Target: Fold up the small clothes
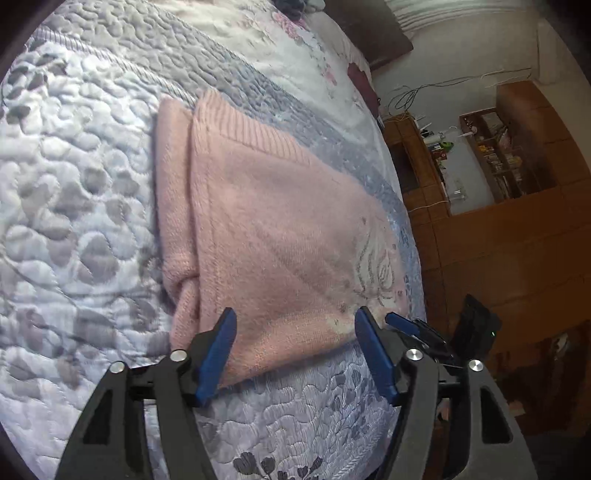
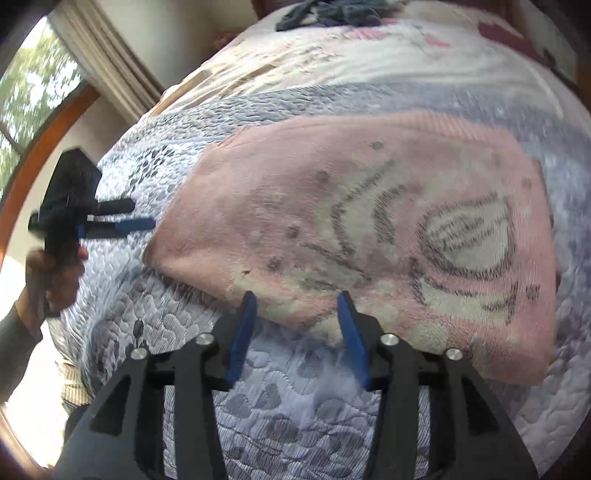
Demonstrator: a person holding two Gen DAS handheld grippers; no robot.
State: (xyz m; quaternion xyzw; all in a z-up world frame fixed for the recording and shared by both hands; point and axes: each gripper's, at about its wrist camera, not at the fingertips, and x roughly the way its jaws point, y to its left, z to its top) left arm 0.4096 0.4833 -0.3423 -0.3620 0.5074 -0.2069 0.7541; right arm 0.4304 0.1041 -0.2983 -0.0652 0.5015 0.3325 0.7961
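Observation:
A pink knitted sweater (image 1: 266, 229) lies flat on the quilted bedspread (image 1: 74, 206), with a sleeve folded in along its left side and its ribbed hem at the far end. My left gripper (image 1: 295, 314) is open, its blue fingers just over the sweater's near edge and holding nothing. In the right wrist view the sweater (image 2: 369, 221) shows a grey and cream knitted pattern. My right gripper (image 2: 297, 295) is open at the near edge of the sweater, empty. A hand (image 2: 55, 273) holds the left gripper (image 2: 144, 213) beside the sweater's left corner.
The bed's edge curves away on the right, with wooden cabinets and shelves (image 1: 498, 158) beyond it. A pile of dark clothes (image 2: 332, 14) lies at the far end of the bed. A window (image 2: 29, 92) and a curtain (image 2: 107, 55) are on the left.

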